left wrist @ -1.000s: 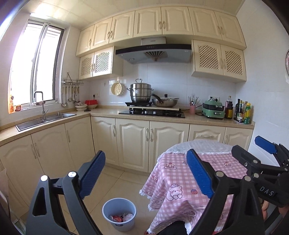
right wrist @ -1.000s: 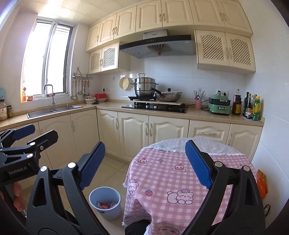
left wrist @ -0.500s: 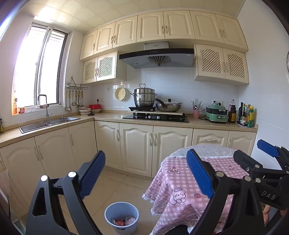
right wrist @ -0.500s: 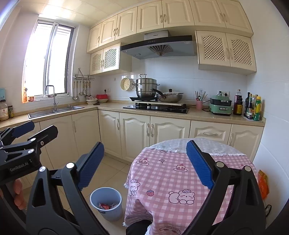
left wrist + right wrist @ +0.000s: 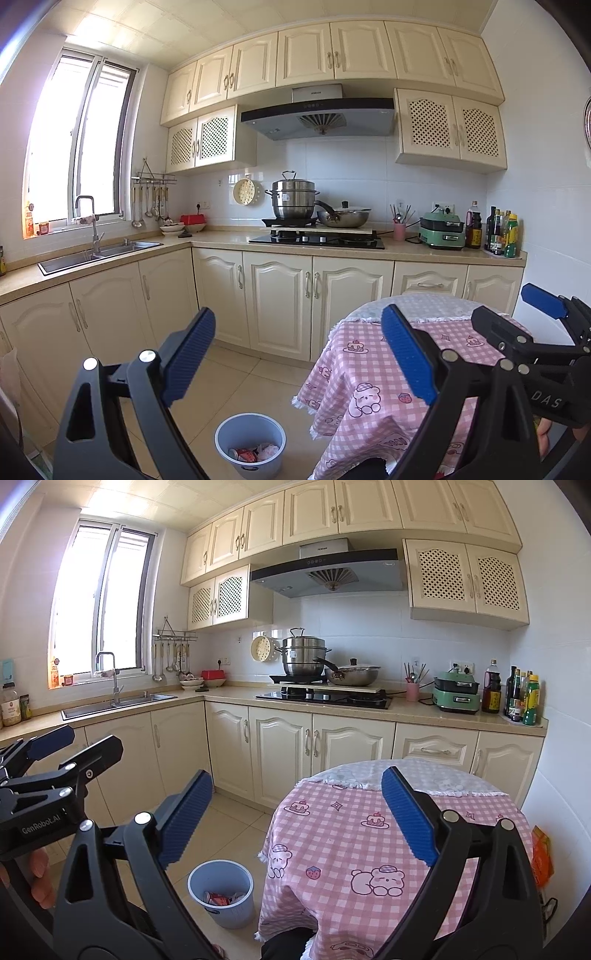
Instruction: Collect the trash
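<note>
Both the left gripper and right gripper hold their jaws wide apart, empty. Trash sits in the bin below the jaws; reaching down risks tipping it or snagging the tablecloth.

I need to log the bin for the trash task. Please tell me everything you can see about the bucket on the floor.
The bucket is a small round pail, pale blue-grey, plastic by its look, with no lid. It stands upright on the beige tiled floor, beside the table with the pink checked cloth, apart from it. Inside lies some trash: a red-and-white wrapper and crumpled white pieces. Neither hand-held gripper touches it.
</note>
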`<state>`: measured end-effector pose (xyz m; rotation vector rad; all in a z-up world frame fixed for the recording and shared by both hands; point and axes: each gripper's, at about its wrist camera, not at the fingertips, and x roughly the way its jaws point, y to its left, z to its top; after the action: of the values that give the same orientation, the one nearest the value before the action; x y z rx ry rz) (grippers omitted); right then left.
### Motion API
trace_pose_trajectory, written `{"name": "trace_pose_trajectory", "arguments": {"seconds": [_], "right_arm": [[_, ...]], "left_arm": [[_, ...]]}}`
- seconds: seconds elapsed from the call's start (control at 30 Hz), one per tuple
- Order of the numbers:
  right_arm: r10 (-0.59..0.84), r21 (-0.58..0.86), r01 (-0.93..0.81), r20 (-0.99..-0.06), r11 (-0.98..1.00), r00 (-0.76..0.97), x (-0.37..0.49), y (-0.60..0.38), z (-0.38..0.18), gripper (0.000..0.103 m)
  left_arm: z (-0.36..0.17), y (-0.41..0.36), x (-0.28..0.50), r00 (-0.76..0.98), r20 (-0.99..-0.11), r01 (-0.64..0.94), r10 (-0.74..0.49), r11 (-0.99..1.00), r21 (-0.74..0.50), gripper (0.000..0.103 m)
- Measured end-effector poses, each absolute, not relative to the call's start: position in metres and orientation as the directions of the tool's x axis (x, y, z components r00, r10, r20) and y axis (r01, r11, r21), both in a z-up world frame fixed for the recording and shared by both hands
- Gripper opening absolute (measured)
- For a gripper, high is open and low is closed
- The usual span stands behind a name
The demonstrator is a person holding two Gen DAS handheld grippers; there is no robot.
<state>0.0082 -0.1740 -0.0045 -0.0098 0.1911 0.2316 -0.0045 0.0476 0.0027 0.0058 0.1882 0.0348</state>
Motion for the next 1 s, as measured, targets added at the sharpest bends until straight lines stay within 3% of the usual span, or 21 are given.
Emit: {"name": "trace_pose_trajectory", "arguments": {"seconds": [1.0], "right_arm": [[0.230,0.009,-0.232,-0.195,0.973,0.953,0.0080,-0.1750,-0.0055,0.092]], "left_arm": [[0.0013,0.0478,-0.0022,0.980,-0.196,-0.036,0.037,0.999,0.007,0.089]]}}
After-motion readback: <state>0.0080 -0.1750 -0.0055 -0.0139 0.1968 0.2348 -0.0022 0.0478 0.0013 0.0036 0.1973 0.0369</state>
